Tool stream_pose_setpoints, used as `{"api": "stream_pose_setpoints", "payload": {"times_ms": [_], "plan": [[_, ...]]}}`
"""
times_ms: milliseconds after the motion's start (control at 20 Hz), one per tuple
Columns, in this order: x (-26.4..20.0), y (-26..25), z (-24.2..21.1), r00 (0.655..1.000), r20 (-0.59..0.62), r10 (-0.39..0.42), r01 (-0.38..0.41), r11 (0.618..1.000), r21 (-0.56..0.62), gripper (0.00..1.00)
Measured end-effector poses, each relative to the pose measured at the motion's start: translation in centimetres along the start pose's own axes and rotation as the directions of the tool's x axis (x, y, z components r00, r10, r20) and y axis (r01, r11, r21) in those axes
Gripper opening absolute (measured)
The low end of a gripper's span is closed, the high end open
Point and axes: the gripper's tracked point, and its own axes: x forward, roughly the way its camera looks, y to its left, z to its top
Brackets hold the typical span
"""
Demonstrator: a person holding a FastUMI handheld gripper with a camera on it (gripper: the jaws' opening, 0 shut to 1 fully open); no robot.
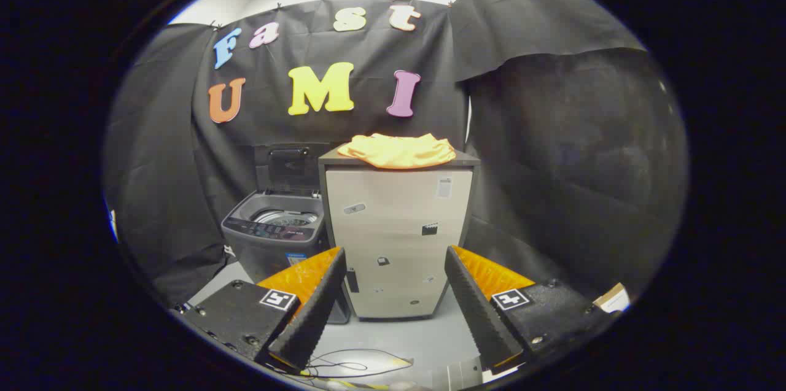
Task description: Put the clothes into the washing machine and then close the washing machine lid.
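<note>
Wide-open, empty hand-held gripper [396, 293] faces yellow clothes [398, 150] lying crosswise atop cabinet [396, 231].

One garment [398, 150], one washing machine [274, 235], one cabinet [396, 231].

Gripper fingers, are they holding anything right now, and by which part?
Nothing is held. The gripper is open, its fingers apart and empty; the yellow cloth lies beyond them on the cabinet.

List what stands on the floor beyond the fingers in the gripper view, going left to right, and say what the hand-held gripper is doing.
Washing machine, lid up → cabinet with the yellow clothes on top. The hand-held gripper is open, holding nothing.
</note>
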Motion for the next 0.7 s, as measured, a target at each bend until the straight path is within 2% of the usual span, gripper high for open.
{"api": "stream_pose_setpoints", "payload": {"times_ms": [700], "plan": [[-0.2,0.2,1.2,1.000,0.005,-0.010,0.010,1.000,0.000,1.00]]}}
